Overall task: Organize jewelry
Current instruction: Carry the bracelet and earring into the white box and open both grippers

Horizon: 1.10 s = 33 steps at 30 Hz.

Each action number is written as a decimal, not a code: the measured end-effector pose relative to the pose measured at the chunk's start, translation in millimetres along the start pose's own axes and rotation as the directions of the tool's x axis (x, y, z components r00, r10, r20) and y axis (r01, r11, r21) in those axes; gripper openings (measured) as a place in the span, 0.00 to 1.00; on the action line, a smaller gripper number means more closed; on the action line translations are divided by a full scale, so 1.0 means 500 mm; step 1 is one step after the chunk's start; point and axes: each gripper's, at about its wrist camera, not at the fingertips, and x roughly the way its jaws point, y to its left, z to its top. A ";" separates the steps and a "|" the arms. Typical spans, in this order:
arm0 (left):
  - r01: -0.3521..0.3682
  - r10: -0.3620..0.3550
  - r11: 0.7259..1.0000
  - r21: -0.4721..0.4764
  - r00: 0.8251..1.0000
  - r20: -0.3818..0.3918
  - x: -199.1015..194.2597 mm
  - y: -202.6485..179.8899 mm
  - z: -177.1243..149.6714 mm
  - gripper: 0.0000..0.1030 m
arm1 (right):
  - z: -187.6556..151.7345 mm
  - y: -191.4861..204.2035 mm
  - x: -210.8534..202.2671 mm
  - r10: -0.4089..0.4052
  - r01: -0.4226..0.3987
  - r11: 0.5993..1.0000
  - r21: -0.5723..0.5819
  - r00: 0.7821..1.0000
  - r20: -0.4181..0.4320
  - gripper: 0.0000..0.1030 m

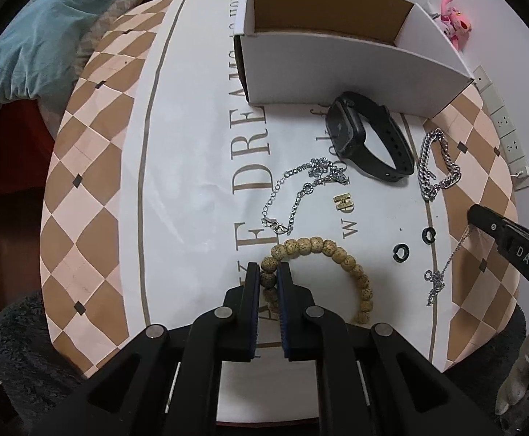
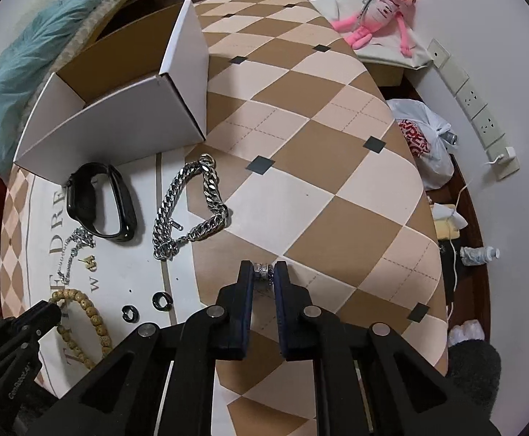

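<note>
My left gripper [image 1: 268, 276] is shut on the tan wooden bead bracelet [image 1: 322, 247], which lies on the round table. My right gripper [image 2: 263, 271] is shut on a small silver pendant [image 2: 263, 272]; its thin chain [image 1: 442, 272] hangs down to the cloth in the left wrist view. A white cardboard box [image 1: 337, 69] with a brown inside stands open at the back. Before it lie a black smartwatch [image 1: 366, 138], a heavy silver curb chain [image 1: 435, 167], a thin silver necklace [image 1: 301, 189], a gold H charm [image 1: 342, 201] and two black ear cuffs [image 1: 413, 243].
The table carries a checkered tan and white cloth [image 2: 319, 181] with lettering. A blue blanket [image 1: 39, 36] lies off the left edge. A pink plush toy [image 2: 384, 11], a plastic bag [image 2: 424, 141] and wall sockets [image 2: 475, 109] are to the right, off the table.
</note>
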 end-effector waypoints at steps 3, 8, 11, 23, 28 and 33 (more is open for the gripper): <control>0.017 -0.017 1.000 0.000 1.000 0.026 -0.031 0.013 -0.001 0.06 | -0.007 0.002 -0.024 0.030 -0.030 1.000 0.008 0.999 0.010 0.11; 0.059 -0.059 0.998 0.001 0.995 0.081 -0.087 0.025 -0.009 0.06 | -0.011 0.003 -0.082 0.088 -0.088 0.996 -0.006 0.995 0.052 0.11; 0.081 -0.081 0.997 0.005 0.990 0.113 -0.125 0.011 -0.006 0.06 | -0.008 0.008 -0.119 0.125 -0.125 0.992 -0.018 0.990 0.070 0.11; 0.163 -0.169 0.986 0.044 0.950 0.263 -0.263 -0.065 0.096 0.06 | 0.106 0.052 -0.302 0.249 -0.231 0.966 -0.113 0.950 0.188 0.11; 0.186 -0.194 0.981 0.055 0.923 0.332 -0.324 -0.049 0.172 0.06 | 0.192 0.072 -0.365 0.274 -0.240 0.958 -0.157 0.930 0.247 0.11; 0.187 -0.202 0.979 0.076 0.910 0.363 -0.345 -0.035 0.250 0.06 | 0.276 0.106 -0.383 0.285 -0.240 0.951 -0.194 0.925 0.251 0.11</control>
